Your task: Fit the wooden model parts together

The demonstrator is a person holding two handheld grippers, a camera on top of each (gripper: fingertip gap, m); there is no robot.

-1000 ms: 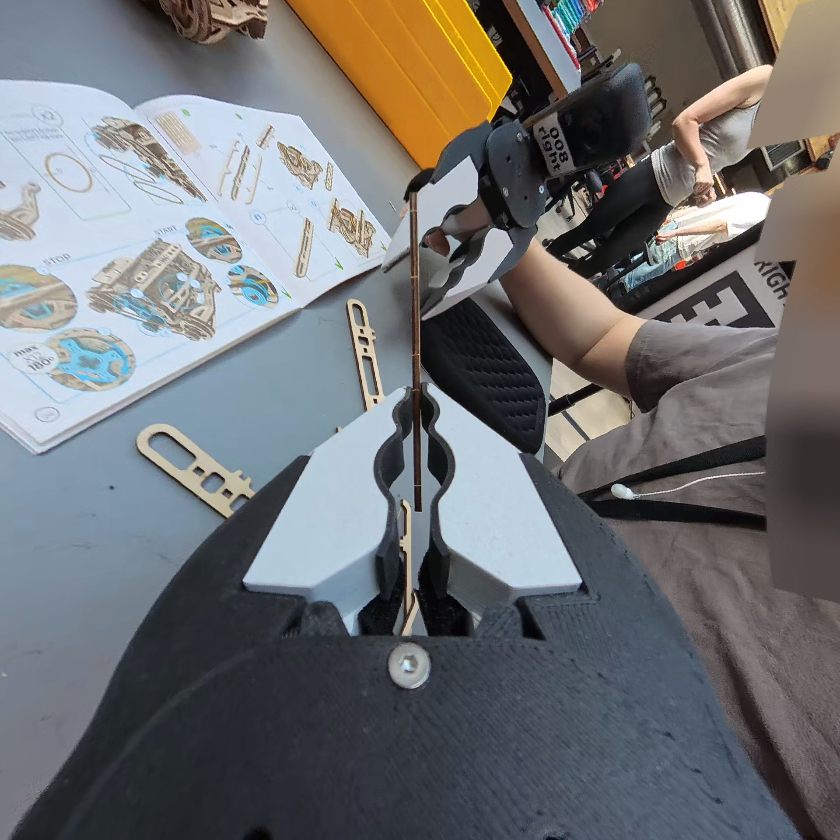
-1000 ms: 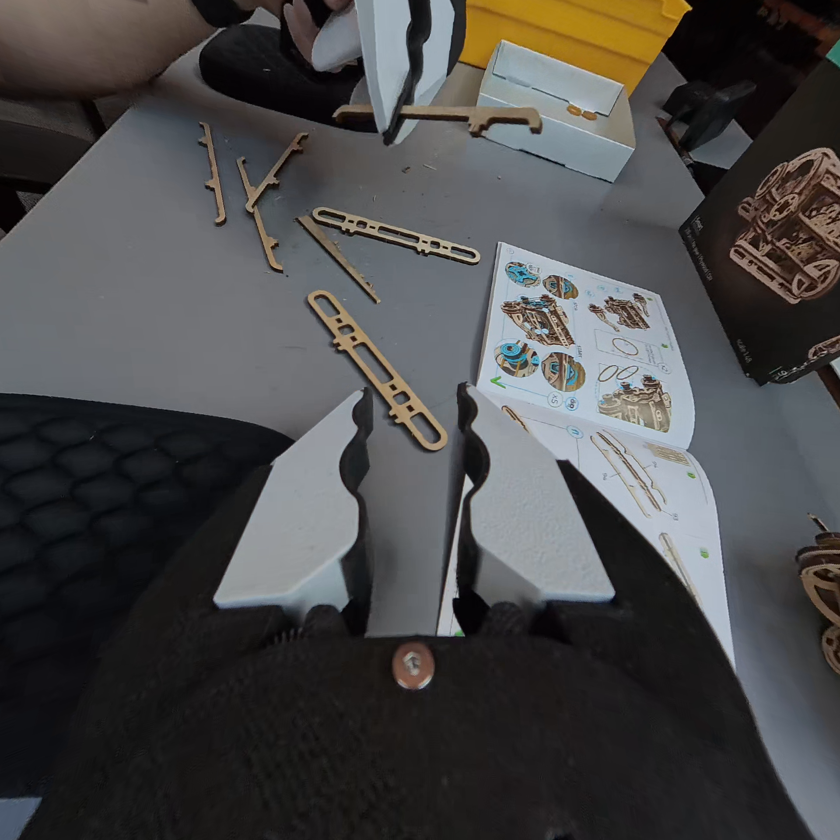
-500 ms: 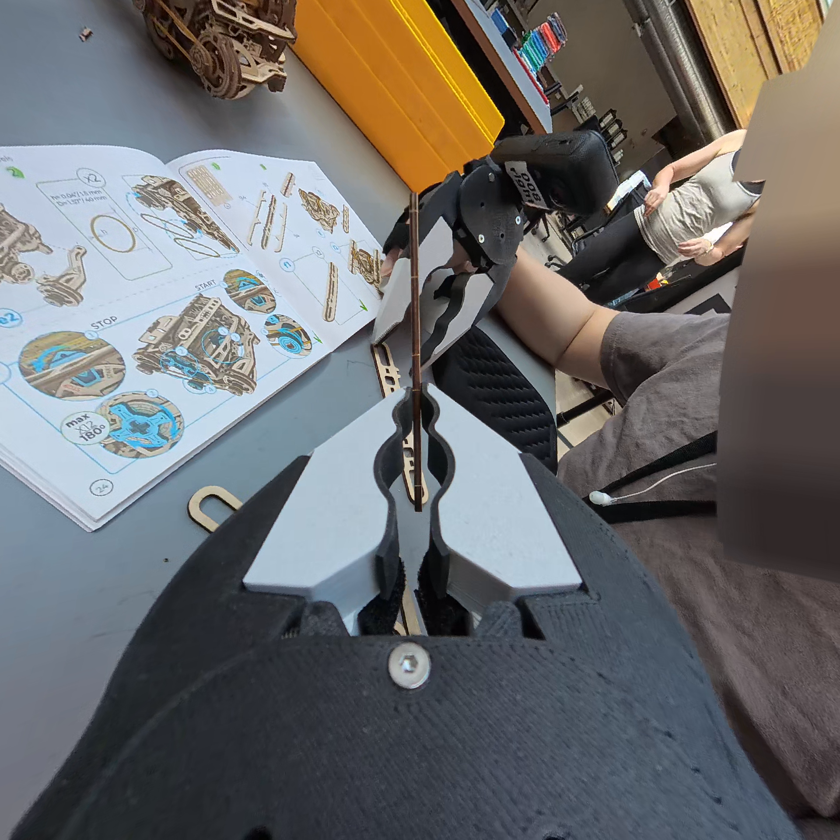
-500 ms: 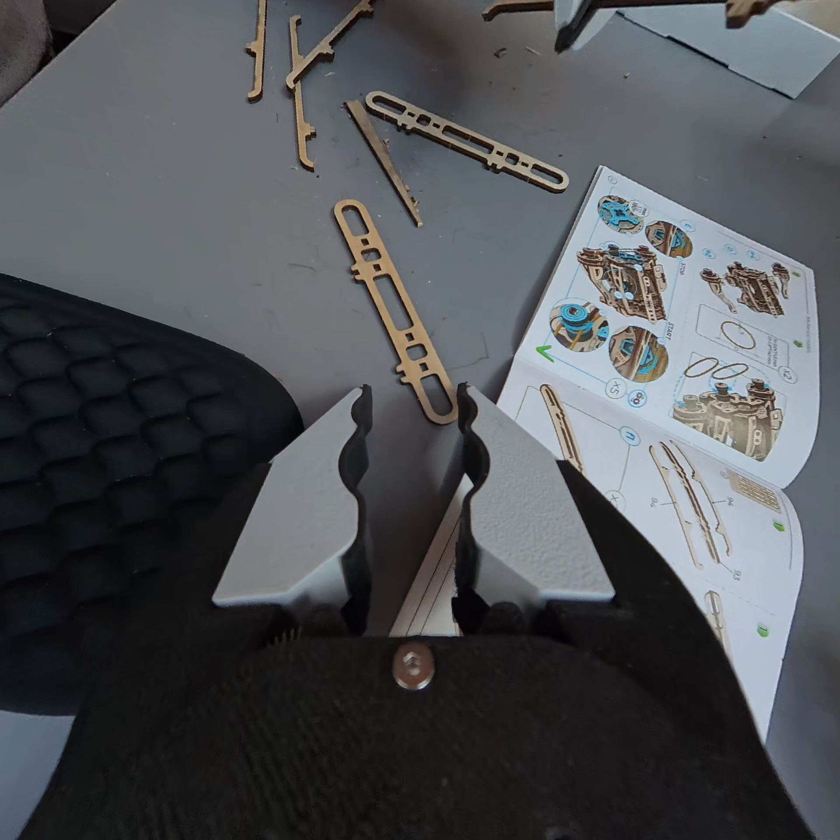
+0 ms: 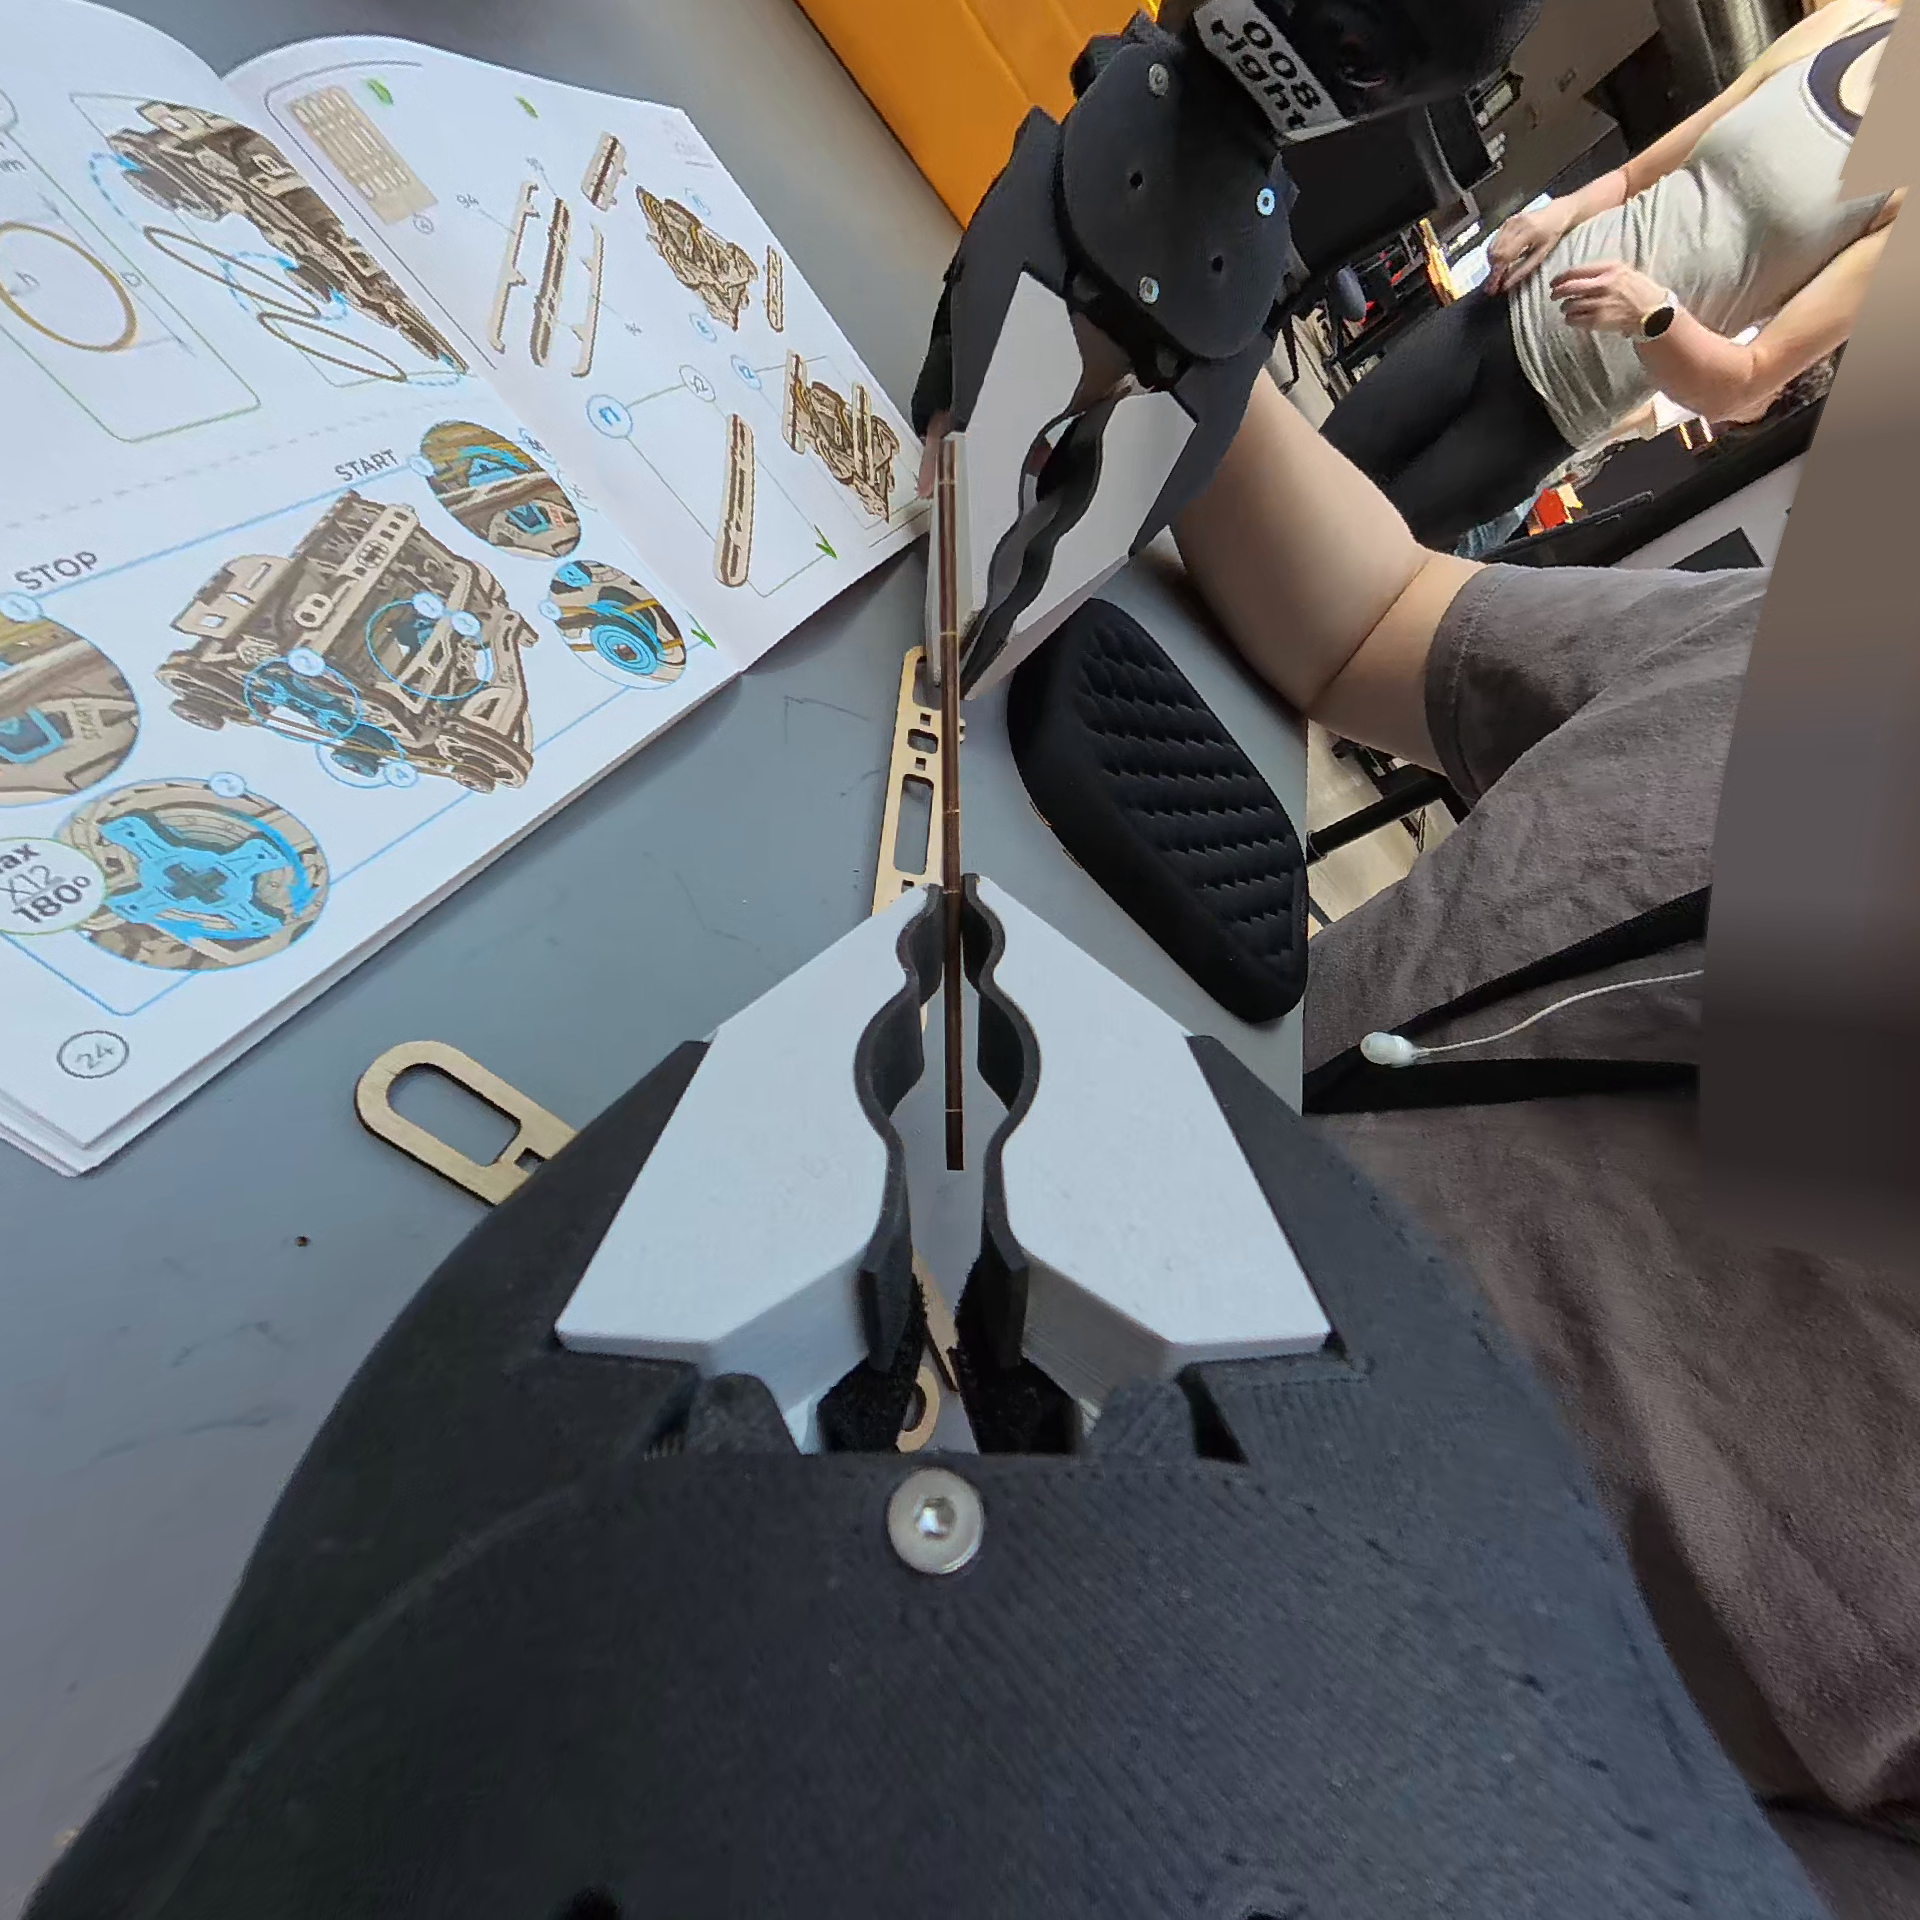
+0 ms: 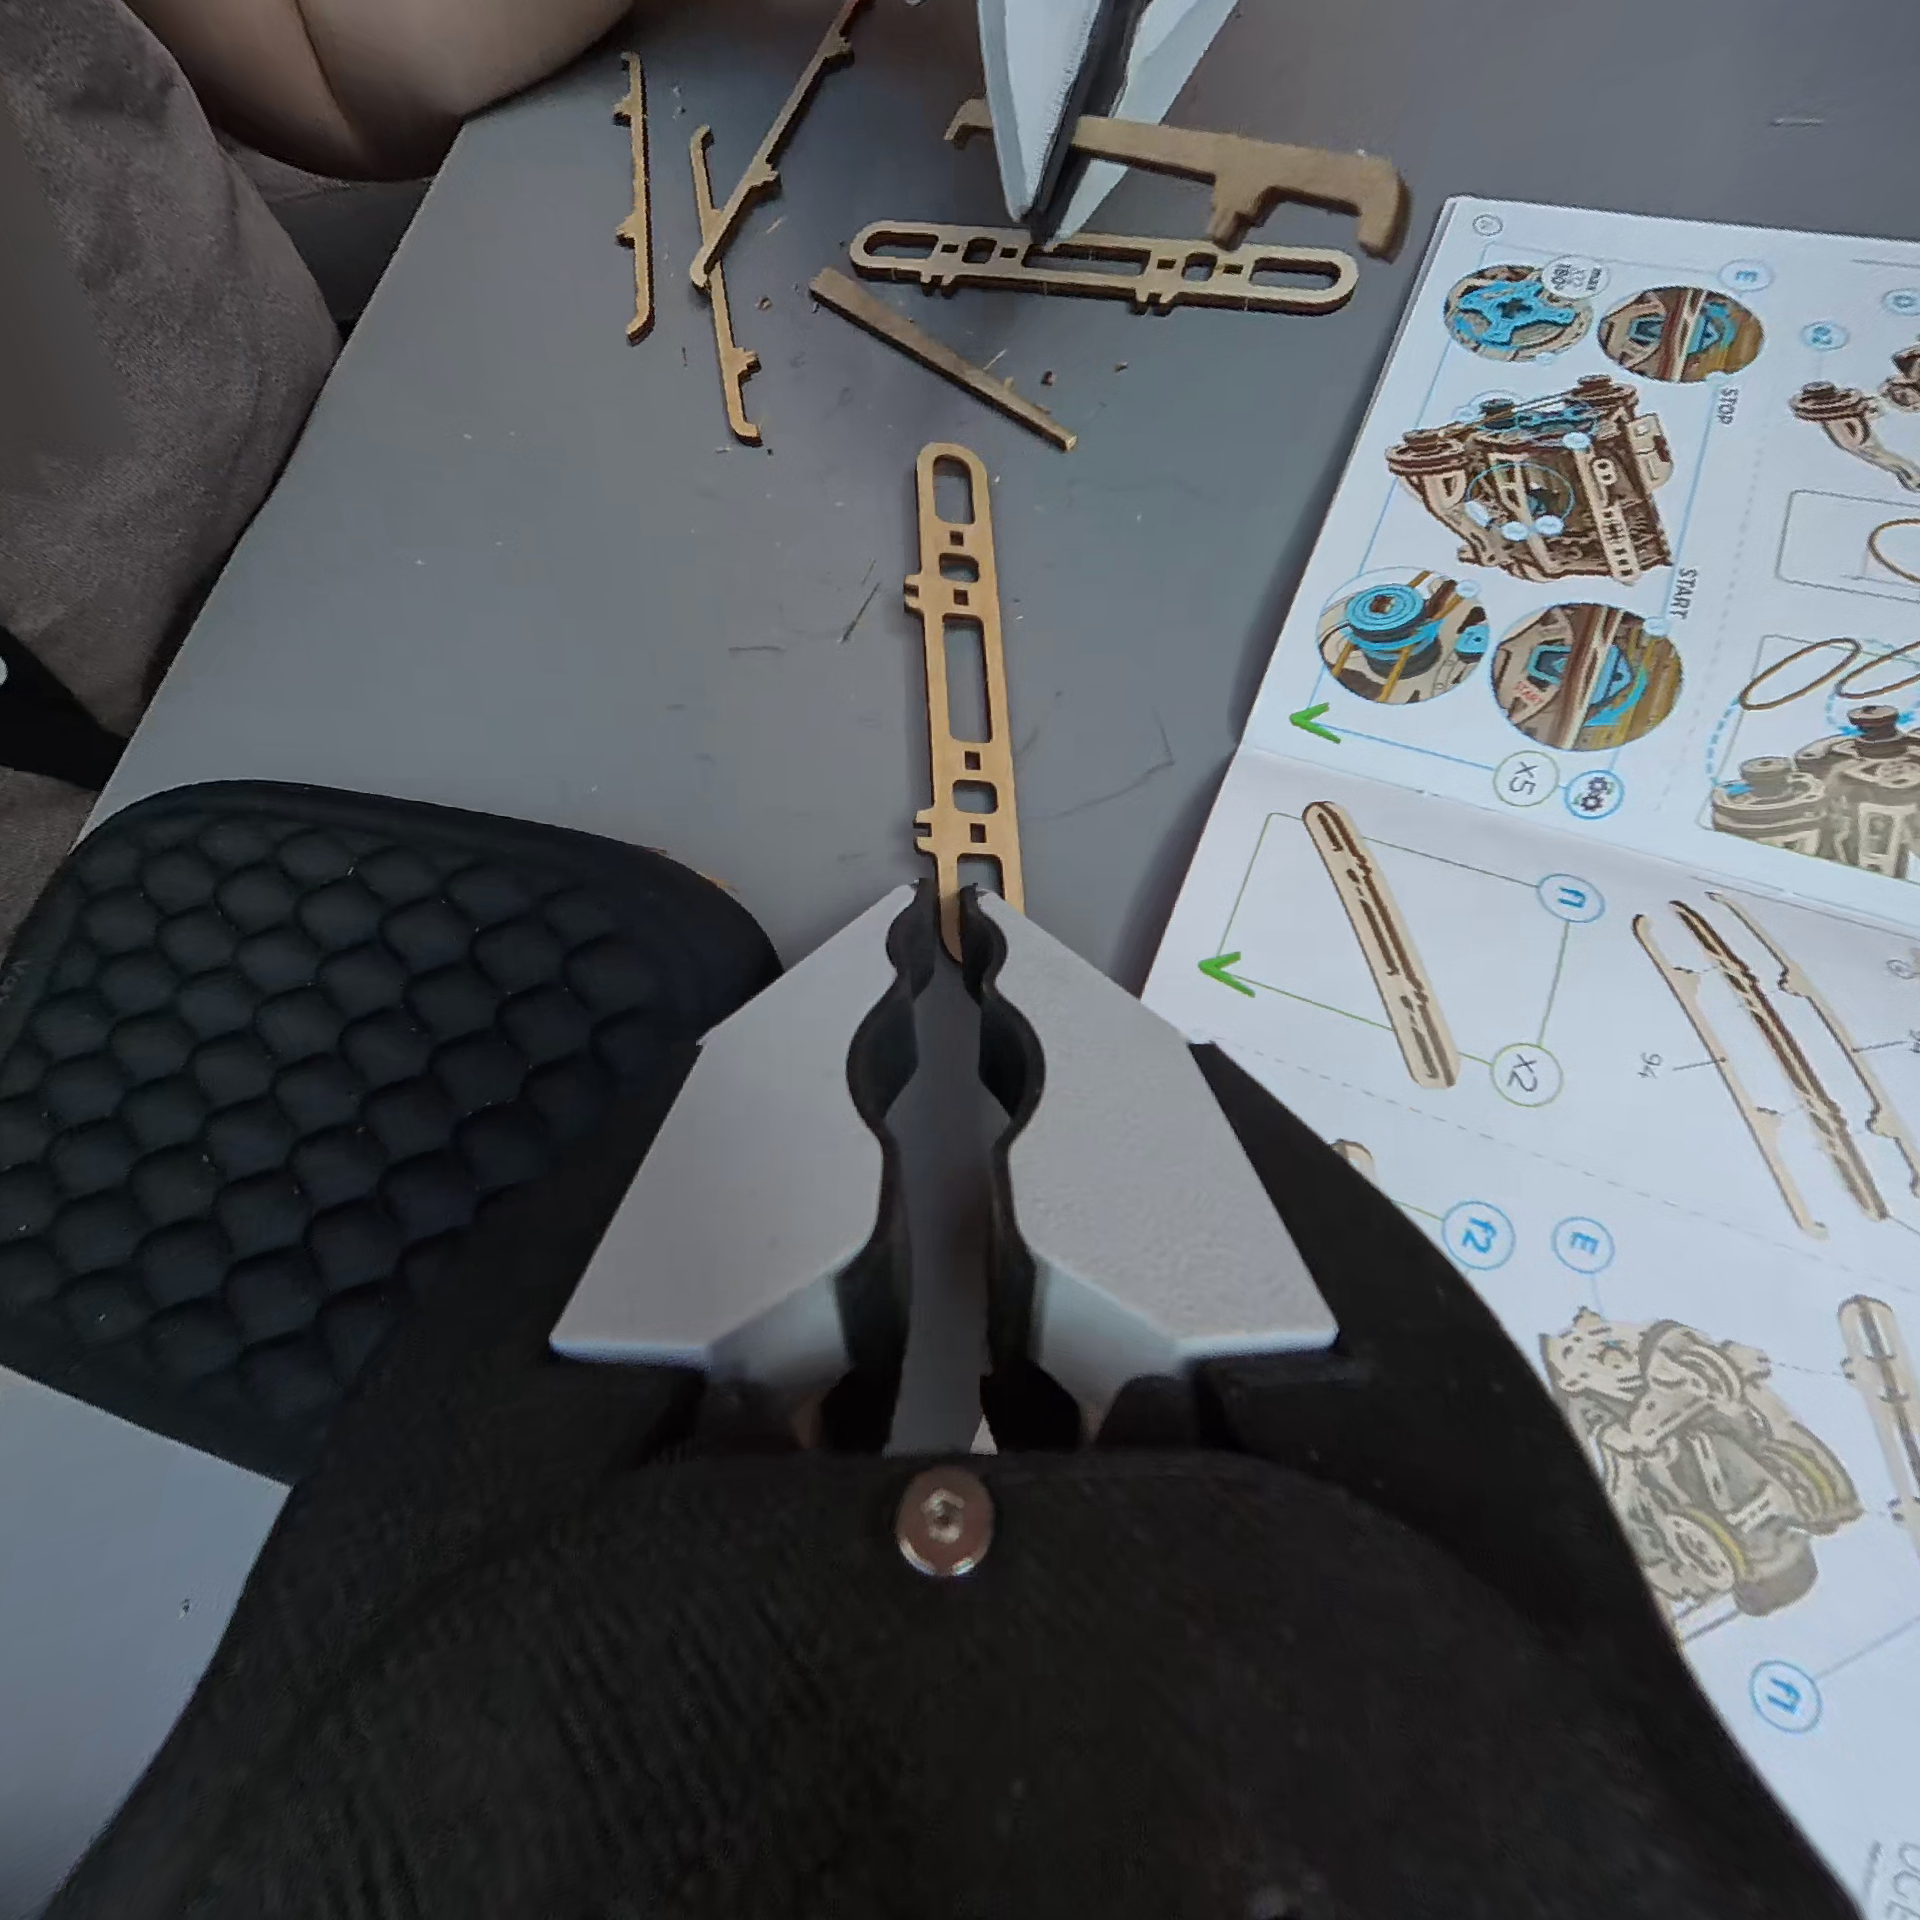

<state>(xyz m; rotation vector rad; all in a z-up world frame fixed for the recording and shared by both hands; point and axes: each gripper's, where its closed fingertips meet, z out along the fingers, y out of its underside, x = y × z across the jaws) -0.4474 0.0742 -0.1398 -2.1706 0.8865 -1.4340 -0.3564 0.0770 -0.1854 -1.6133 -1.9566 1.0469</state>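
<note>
Grey worktop (image 6: 540, 582), open instruction booklet (image 6: 1558, 852) on one side, black mesh pad (image 6: 312, 1039) on the other, loose laser-cut strips scattered between. Left tool (image 5: 951, 914) is clamped on a thin notched wooden part (image 5: 951, 727), seen edge-on in its own view; right wrist view shows that same part (image 6: 1278, 182) held above the worktop, over a slotted strip (image 6: 1101, 272) lying flat. Change over the last second: right tool (image 6: 940, 914) has gone from wide open and hovering to nearly closed, tips now down at the near end of the other slotted strip (image 6: 966, 675) that lies straight ahead of it. Looks like a pinch on that end, but the tips hide the contact, so a real grip isn't confirmed. Strip still lies flat on the worktop, not lifted. Meaning: second piece is being acquired, mating not started. Next needs a lift without the strip pivoting, then lining up its slots with the tabs of the held part. Thin ply, edge grip: slip or twist is the risk.
</note>
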